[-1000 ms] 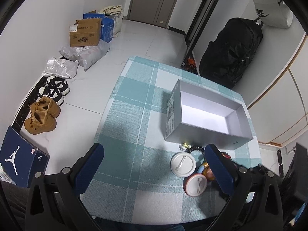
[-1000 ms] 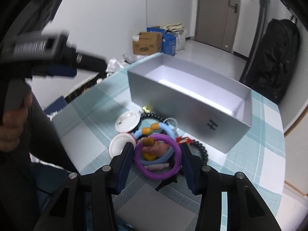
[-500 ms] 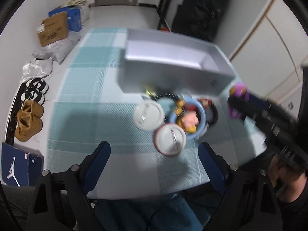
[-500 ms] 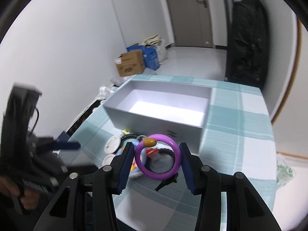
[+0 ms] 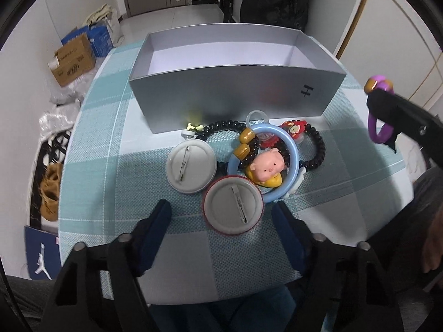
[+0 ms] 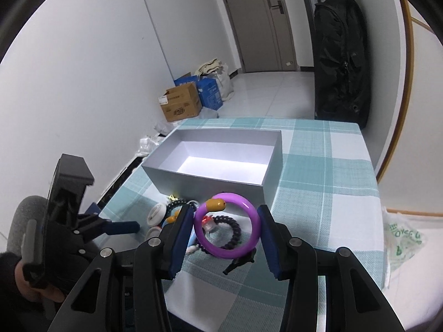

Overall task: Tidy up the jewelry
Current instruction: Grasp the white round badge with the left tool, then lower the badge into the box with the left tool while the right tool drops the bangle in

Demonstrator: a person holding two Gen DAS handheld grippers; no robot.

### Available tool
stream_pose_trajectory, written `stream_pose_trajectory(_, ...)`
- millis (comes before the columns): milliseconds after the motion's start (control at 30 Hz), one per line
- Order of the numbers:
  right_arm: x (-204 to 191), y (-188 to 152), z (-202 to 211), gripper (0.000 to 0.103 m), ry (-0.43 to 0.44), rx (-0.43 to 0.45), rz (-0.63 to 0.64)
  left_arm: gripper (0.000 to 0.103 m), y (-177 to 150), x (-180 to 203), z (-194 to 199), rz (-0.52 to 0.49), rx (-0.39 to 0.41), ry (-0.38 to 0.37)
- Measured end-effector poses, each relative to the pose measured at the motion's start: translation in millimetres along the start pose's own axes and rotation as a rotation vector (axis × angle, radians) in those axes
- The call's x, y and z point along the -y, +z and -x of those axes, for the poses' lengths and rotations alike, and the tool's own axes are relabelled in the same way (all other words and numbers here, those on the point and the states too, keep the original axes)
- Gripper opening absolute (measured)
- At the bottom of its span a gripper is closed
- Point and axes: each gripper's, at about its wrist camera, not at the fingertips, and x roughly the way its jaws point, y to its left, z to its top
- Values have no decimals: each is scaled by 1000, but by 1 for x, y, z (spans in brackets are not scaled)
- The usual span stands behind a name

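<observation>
An open grey box (image 5: 232,94) stands on the checked tablecloth; it also shows in the right wrist view (image 6: 216,163). In front of it lies a pile: two round pin badges (image 5: 191,170) (image 5: 232,207), a blue bangle (image 5: 293,163) around a pig figure (image 5: 267,164), a black bead bracelet (image 5: 317,149) and a red charm (image 5: 292,128). My left gripper (image 5: 221,221) is open just before the red-rimmed badge. My right gripper (image 6: 227,228) is shut on a purple bangle (image 6: 250,246), held above the pile; the bangle shows at the right in the left wrist view (image 5: 379,132).
Cardboard and blue boxes (image 6: 182,105) and bags stand on the floor by the wall. A black bag (image 6: 340,61) leans beyond the table. Shoes (image 5: 51,191) and a blue shoebox (image 5: 41,254) lie left of the table. A plastic bag (image 6: 404,240) lies at the right.
My right gripper has lifted the purple bangle off the pile and drawn back and up. My left gripper has swung round to face the pile and come down close to the badges.
</observation>
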Motion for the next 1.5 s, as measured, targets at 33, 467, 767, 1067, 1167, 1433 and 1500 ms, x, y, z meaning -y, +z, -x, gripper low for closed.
stream_pose_trajectory(33, 1, 0, 1, 46, 0, 2, -2, 59, -1, 1, 1, -10, 4, 0)
stream_pose_trajectory(467, 4, 0, 5, 46, 13, 7, -24, 38, -6, 18, 31, -45, 74, -125)
stream_pose_trajectory(767, 7, 13, 7, 46, 37, 26, -47, 38, 16, 8, 52, 26, 163, -200)
stream_pose_trajectory(1067, 16, 45, 6, 46, 22, 35, -61, 38, 56, -12, 59, 60, 241, -234)
stream_pose_trajectory(1167, 16, 58, 2, 46, 38, 42, -50, 38, 68, -18, 53, 54, 229, -246)
stream_pose_trajectory(1433, 14, 89, -28, 46, 108, 17, -24, 38, 96, -30, 35, 72, 197, -305)
stream_pose_trajectory(1500, 15, 92, -36, 46, 125, 5, -27, 38, 102, -32, 29, 78, 185, -319)
